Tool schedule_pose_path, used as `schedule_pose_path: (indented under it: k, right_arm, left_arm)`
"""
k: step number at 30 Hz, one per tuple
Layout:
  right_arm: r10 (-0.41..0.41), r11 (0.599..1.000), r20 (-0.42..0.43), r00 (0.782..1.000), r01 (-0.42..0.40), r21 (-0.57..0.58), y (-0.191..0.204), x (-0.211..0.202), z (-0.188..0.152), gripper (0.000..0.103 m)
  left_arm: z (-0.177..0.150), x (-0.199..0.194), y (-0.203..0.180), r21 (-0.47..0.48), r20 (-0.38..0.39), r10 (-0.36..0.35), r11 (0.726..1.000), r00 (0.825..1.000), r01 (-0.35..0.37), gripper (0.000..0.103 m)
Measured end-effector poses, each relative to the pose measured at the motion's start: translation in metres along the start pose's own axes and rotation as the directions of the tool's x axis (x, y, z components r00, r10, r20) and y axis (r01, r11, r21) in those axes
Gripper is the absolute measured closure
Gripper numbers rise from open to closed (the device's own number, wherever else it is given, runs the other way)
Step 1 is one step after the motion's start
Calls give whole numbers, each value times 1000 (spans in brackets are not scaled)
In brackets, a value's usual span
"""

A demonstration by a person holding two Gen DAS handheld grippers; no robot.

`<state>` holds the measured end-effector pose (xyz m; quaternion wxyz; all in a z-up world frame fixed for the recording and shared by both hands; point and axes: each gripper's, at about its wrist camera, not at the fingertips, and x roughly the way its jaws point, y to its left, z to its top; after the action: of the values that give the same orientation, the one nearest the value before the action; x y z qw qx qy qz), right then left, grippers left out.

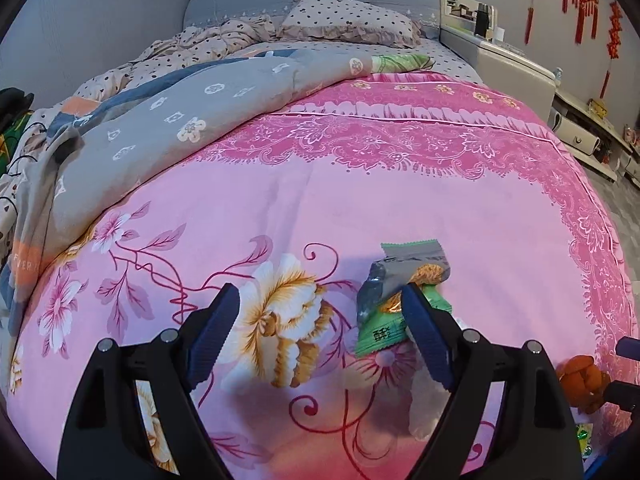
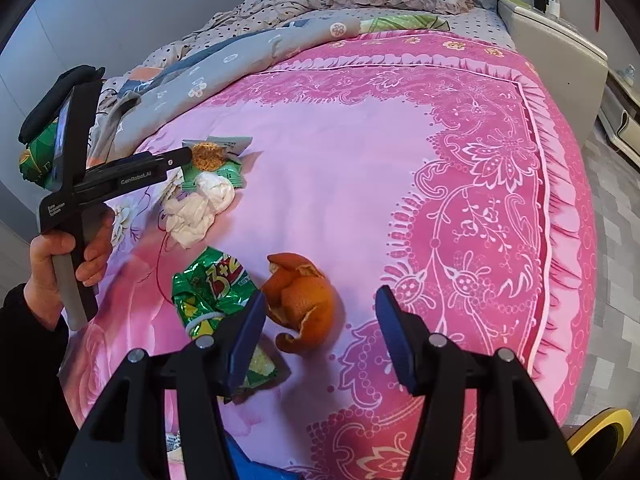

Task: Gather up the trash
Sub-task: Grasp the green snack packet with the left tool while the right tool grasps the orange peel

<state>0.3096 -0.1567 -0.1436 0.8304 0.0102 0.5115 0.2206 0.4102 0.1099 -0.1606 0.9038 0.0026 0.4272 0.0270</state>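
Trash lies on a pink floral bedspread (image 2: 340, 168). In the right wrist view an orange peel (image 2: 302, 300) sits just ahead of my open, empty right gripper (image 2: 322, 304), next to a crumpled green foil snack bag (image 2: 208, 288) under the left finger. Farther left lie white crumpled tissues (image 2: 200, 204) and a green and grey cracker wrapper (image 2: 218, 156). My left gripper (image 1: 320, 300) is open and empty; its right finger overlaps that wrapper (image 1: 400, 280), with a tissue (image 1: 424, 404) below. The left gripper also shows in the right wrist view (image 2: 184, 158), its tip by the wrapper.
A grey and blue patterned quilt (image 1: 180, 120) is bunched at the bed's left, a dotted pillow (image 1: 348, 20) at the head. A white nightstand (image 1: 508, 60) stands to the right. The peel shows at the left view's right edge (image 1: 580, 380). A yellow rim (image 2: 600, 424) sits at lower right.
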Motion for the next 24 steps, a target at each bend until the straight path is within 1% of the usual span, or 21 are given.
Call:
schedule_pose_path:
  k: [2, 4, 7, 11, 12, 15, 17, 18, 20, 22, 24]
  right_arm:
    - [23, 1000, -8, 1000, -23, 3, 0, 4, 2, 49]
    - [34, 999, -12, 999, -34, -3, 0, 6, 3, 49]
    - [46, 999, -20, 999, -46, -8, 2, 12, 3, 49]
    - [43, 999, -25, 999, -44, -15, 4, 19, 4, 49]
    - [46, 999, -26, 999, -46, -18, 5, 20, 4, 49]
    - [34, 998, -20, 999, -35, -48, 12, 22, 3, 49]
    - [35, 997, -26, 999, -37, -63, 16, 25, 1, 49]
    - [40, 997, -29, 999, -42, -61, 16, 27, 0, 49]
    - [49, 997, -36, 998, -52, -64, 17, 30, -1, 54]
    - [55, 996, -43, 998, -58, -68, 19, 34, -2, 63]
    - [49, 995, -52, 997, -53, -79, 22, 37, -3, 68]
  left_arm:
    - [2, 1, -6, 26, 13, -26, 999, 1000, 26, 24]
    - [2, 5, -14, 64, 17, -36, 997, 999, 35, 24]
    - [4, 18, -24, 98, 1, -21, 995, 1000, 21, 24]
    - [10, 36, -36, 116, -20, -28, 993, 999, 30, 24]
    - [12, 40, -39, 121, -25, -28, 992, 999, 31, 27]
    - [16, 51, -45, 116, -53, -55, 991, 997, 61, 41]
    - [16, 58, -48, 113, -67, -67, 991, 995, 74, 46]
    - [16, 61, -50, 110, -75, -80, 990, 994, 88, 54]
    - [15, 64, -51, 104, -68, -82, 991, 994, 89, 57]
    - [16, 65, -51, 92, -61, -83, 992, 995, 88, 69]
    - [17, 65, -47, 67, -59, -93, 993, 994, 97, 75]
